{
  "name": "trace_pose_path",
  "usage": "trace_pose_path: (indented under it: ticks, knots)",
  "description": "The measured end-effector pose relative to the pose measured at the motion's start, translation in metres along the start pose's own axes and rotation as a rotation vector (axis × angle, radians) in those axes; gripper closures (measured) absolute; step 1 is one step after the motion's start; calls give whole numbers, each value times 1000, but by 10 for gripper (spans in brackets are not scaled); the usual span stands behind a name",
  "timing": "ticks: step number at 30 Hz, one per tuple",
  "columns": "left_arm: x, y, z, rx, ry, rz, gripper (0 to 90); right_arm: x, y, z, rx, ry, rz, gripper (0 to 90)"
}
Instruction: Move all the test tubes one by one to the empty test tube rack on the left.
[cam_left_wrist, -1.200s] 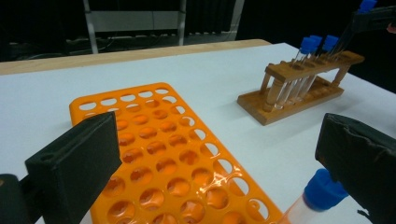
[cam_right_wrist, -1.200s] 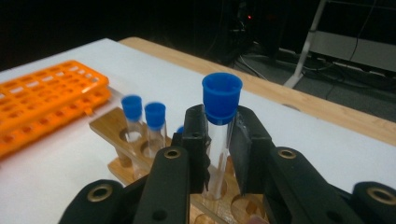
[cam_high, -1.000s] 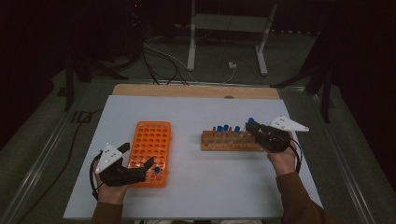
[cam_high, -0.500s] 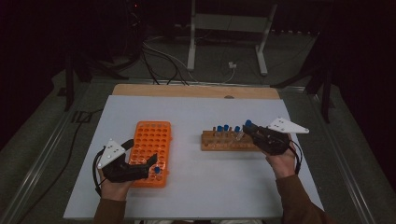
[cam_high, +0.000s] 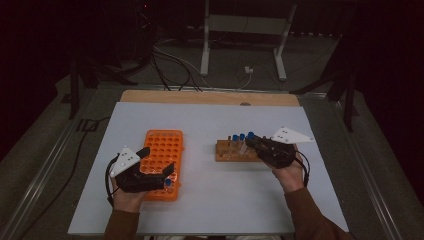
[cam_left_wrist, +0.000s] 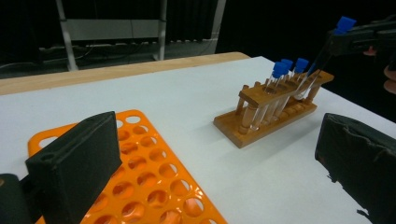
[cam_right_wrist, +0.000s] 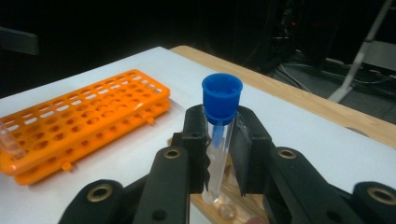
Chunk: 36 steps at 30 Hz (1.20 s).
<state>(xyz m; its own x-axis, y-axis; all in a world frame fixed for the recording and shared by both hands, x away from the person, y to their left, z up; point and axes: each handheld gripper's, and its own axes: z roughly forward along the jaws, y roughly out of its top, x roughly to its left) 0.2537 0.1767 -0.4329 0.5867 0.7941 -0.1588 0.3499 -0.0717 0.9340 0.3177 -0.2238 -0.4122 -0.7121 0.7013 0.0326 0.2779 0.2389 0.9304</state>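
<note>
Blue-capped test tube (cam_right_wrist: 218, 140), clamped between the jaws of the right gripper (cam_right_wrist: 218, 156), tilted, its lower end at the wooden tube rack (cam_high: 236, 150). Three further blue-capped tubes (cam_left_wrist: 286, 70) stand upright in that rack, just beside the jaws. Left gripper (cam_high: 150, 172), jaws spread wide and grasping nothing, rests over the near end of the orange multi-well rack (cam_high: 162, 150); a blue-capped tube (cam_high: 168, 184) stands in it beside the jaws. Both racks sit well apart on the white worktop (cam_high: 210, 200).

A lab bench: capped test tubes (cam_left_wrist: 283, 74) in a wooden rack (cam_left_wrist: 271, 116) beside an orange tube rack (cam_high: 162, 160).
</note>
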Motion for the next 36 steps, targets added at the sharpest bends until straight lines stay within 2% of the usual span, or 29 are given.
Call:
trace_pose_path:
  ticks: [5, 10, 14, 21, 27, 31, 36]
  knots:
    - [-2, 1, 5, 3, -8, 3, 10, 9, 3, 8, 3, 29, -5, 768]
    - [-4, 2, 9, 10, -38, 18, 62, 18, 6, 16, 13, 53, -18, 768]
    - [-4, 5, 12, 14, -46, 21, 78, 25, 8, 23, 18, 73, -22, 768]
    - [-8, 9, 20, 23, -64, 45, 169, 39, 16, 37, 25, 108, -33, 768]
    - [-5, 13, 26, 20, -102, 37, 250, 51, 23, 51, 25, 139, -37, 768]
    - [-4, 13, 28, 23, -103, 36, 260, 60, 26, 60, 27, 161, -37, 768]
    - [-5, 11, 31, 40, -86, 72, 335, 72, 30, 70, 30, 182, -44, 768]
